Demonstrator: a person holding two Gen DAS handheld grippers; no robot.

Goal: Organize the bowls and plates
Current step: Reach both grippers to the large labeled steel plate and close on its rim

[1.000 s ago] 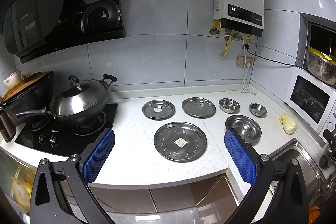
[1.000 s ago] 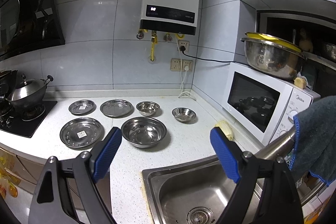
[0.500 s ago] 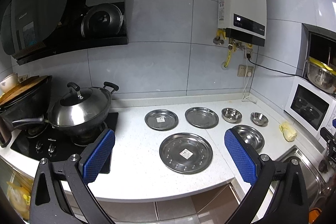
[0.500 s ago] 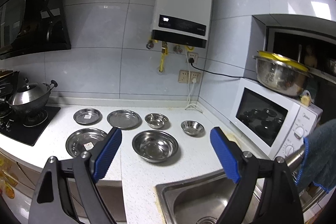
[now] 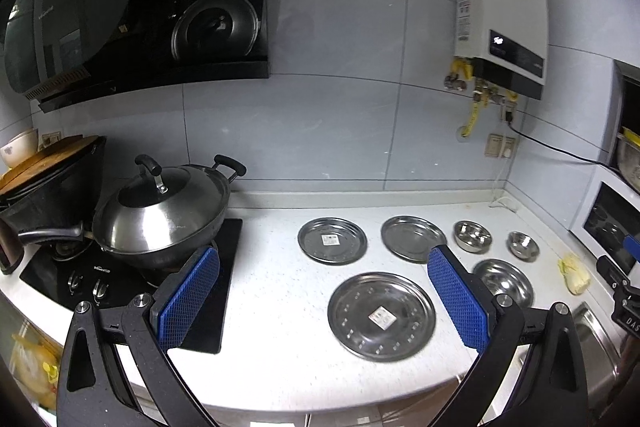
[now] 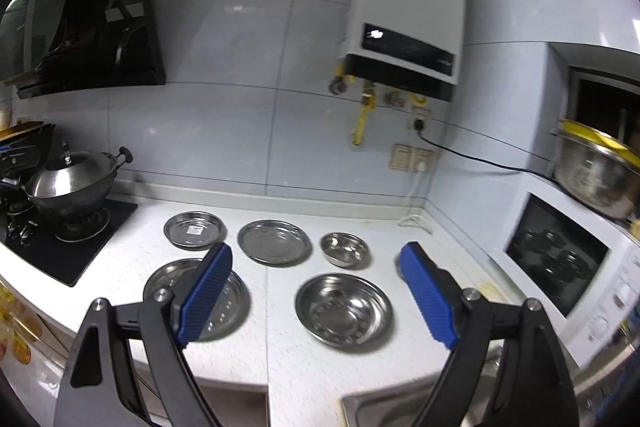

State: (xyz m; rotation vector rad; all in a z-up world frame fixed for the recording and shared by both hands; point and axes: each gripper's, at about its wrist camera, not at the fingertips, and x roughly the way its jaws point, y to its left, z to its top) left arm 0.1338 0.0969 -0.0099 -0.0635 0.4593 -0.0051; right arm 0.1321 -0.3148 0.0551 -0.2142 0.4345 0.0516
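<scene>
6 round stainless-steel pieces lie in front of you on the white speckled countertop [image 5: 280, 291], all apart from one another. At far left (off the task) a lidded steel wok [image 5: 164, 211] sits on the black glass hob [image 5: 120, 279]. Moving right, the back row starts with a small flat steel plate carrying a paper sticker [image 5: 332, 241], then a plain steel plate [image 5: 413, 238], a small steel bowl [image 5: 472, 236], and a smaller steel bowl [image 5: 523, 246]. The front row holds a large steel plate with a sticker [image 5: 381, 315] and, to its right, a wide shallow steel bowl [image 6: 344, 309]. Your left gripper [image 5: 324, 297] hangs above the counter edge with its blue-padded fingers [image 5: 188, 297] spread wide, holding nothing. Your right gripper [image 6: 316, 297] is likewise spread and empty, framing the shallow bowl. A white microwave [image 6: 568, 279] stands at far right.
</scene>
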